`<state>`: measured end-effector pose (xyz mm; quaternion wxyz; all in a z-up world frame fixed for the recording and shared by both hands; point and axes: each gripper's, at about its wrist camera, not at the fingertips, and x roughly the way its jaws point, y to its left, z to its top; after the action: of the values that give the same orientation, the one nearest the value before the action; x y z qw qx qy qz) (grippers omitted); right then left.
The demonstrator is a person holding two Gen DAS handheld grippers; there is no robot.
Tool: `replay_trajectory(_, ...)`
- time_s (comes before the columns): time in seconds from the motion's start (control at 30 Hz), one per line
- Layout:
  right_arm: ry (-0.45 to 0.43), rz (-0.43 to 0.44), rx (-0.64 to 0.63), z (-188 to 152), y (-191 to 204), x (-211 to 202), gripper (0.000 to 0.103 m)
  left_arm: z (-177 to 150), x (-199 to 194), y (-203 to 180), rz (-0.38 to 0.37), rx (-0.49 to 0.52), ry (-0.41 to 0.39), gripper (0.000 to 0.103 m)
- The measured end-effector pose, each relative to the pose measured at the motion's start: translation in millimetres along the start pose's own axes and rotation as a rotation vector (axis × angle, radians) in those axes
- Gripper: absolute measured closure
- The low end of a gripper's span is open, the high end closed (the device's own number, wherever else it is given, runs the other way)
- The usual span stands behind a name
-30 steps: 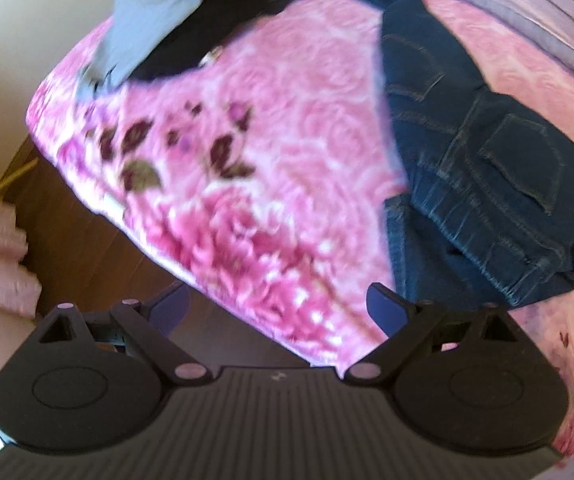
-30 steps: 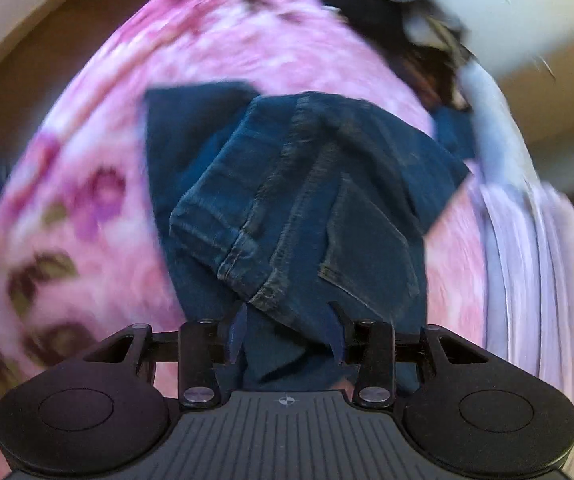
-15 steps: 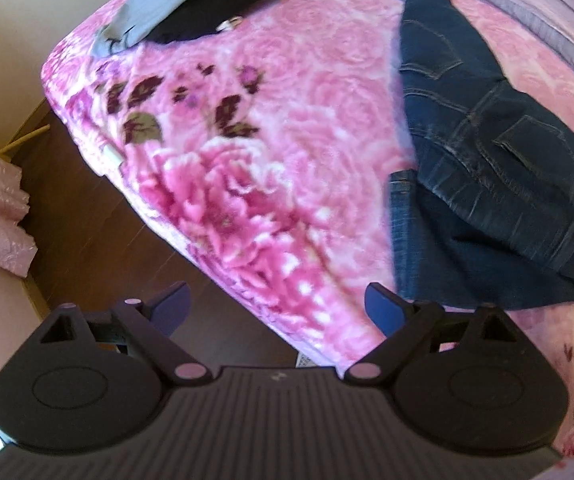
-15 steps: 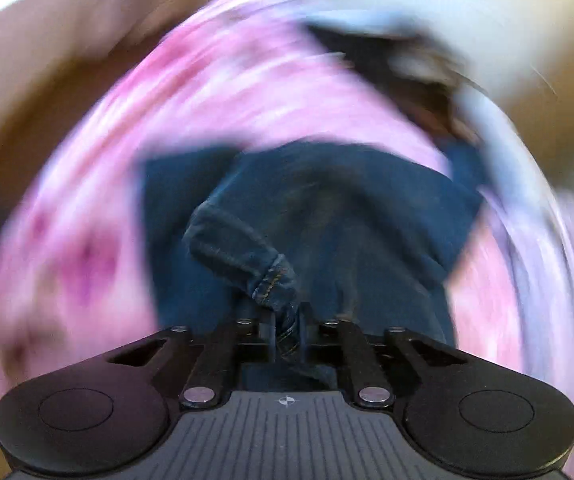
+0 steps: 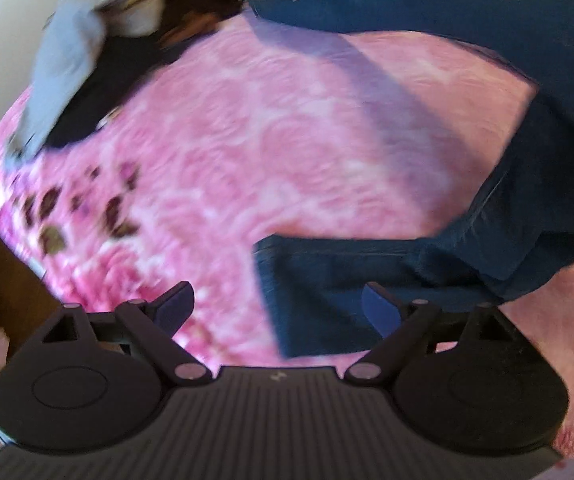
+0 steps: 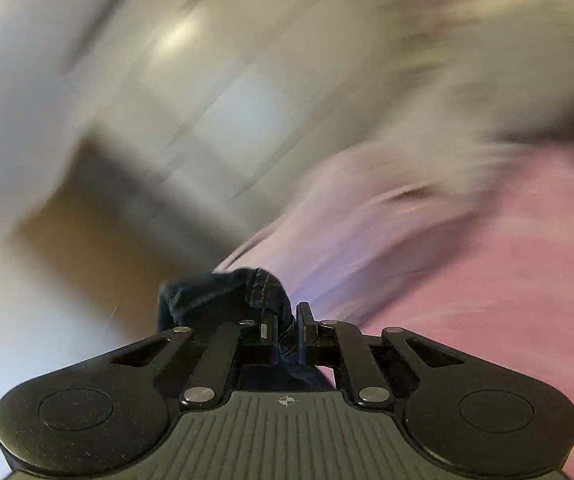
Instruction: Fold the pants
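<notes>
Pink flowery bed (image 5: 287, 128). Blue pants (image 5: 527, 216) partly lifted, one leg flat on bed. Left tongs (image 5: 277, 304) wide apart, nothing inside. Right tongs (image 6: 287, 322) pinched tight on bunched pants edge.

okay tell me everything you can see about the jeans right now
The jeans are dark blue denim with paler stitching along the seams. Part of them lies on the pink floral blanket, with a squared-off edge near the open left gripper, which does not touch them. The rest rises off the blanket and stretches across the upper right of the left wrist view, casting a shadow below. The right gripper is shut on a bunched, stitched fold of denim. The frames are blurred, so pockets and other fine details cannot be made out.
</notes>
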<state>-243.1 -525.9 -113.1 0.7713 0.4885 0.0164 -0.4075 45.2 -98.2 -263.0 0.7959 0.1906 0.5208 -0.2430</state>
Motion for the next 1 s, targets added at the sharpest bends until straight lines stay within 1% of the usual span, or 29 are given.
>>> replay_trajectory(0.03, -0.03, -0.149, 0.082, 14, -35, -22, 0.098, 2, 1, -8, -0.01, 0.027, 0.0, 0.014)
replay_trajectory(0.07, -0.025, -0.301, 0.141, 22, -67, -39, 0.096, 4, 2, -17, -0.016, 0.054, 0.002, 0.014)
replay_trajectory(0.13, 0.072, -0.608, 0.248, 26, -133, -65, 0.093, 6, 7, -32, -0.03, 0.093, 0.02, 0.014)
replay_trajectory(0.17, 0.125, -0.701, 0.302, 20, -160, -74, 0.092, 6, 10, -38, -0.037, 0.102, 0.031, 0.014)
replay_trajectory(0.2, 0.171, -0.768, 0.341, 10, -185, -83, 0.092, 6, 12, -44, -0.045, 0.108, 0.042, 0.014)
replay_trajectory(0.23, 0.193, -0.804, 0.363, -1, -201, -90, 0.092, 6, 14, -49, -0.054, 0.114, 0.051, 0.014)
replay_trajectory(0.3, 0.244, -0.838, 0.351, -20, -221, -94, 0.091, 4, 18, -57, -0.058, 0.129, 0.067, 0.014)
replay_trajectory(0.33, 0.268, -0.834, 0.342, -27, -226, -95, 0.091, 2, 21, -60, -0.055, 0.138, 0.074, 0.014)
replay_trajectory(0.4, 0.304, -0.797, 0.331, -43, -233, -98, 0.09, -2, 27, -63, -0.054, 0.148, 0.09, 0.014)
replay_trajectory(0.43, 0.314, -0.785, 0.33, -45, -235, -98, 0.089, -3, 30, -63, -0.055, 0.148, 0.097, 0.014)
replay_trajectory(0.53, 0.316, -0.751, 0.352, -53, -245, -92, 0.087, -7, 42, -60, -0.063, 0.126, 0.121, 0.014)
replay_trajectory(0.6, 0.319, -0.736, 0.37, -59, -251, -89, 0.086, -9, 51, -54, -0.09, 0.079, 0.135, 0.014)
replay_trajectory(0.67, 0.315, -0.723, 0.381, -64, -256, -85, 0.084, -11, 62, -47, -0.14, 0.018, 0.145, 0.015)
replay_trajectory(0.7, 0.311, -0.721, 0.383, -68, -255, -86, 0.084, -12, 69, -43, -0.158, -0.012, 0.156, 0.017)
replay_trajectory(0.73, 0.31, -0.728, 0.383, -71, -254, -87, 0.083, -13, 75, -39, -0.174, -0.042, 0.168, 0.021)
replay_trajectory(0.8, 0.317, -0.75, 0.378, -80, -254, -89, 0.083, -16, 87, -31, -0.19, -0.1, 0.187, 0.028)
replay_trajectory(0.93, 0.325, -0.777, 0.38, -95, -255, -90, 0.082, -17, 110, -15, -0.212, -0.194, 0.188, 0.028)
replay_trajectory(1.0, 0.321, -0.78, 0.374, -102, -253, -90, 0.082, -19, 125, -7, -0.251, -0.265, 0.213, 0.028)
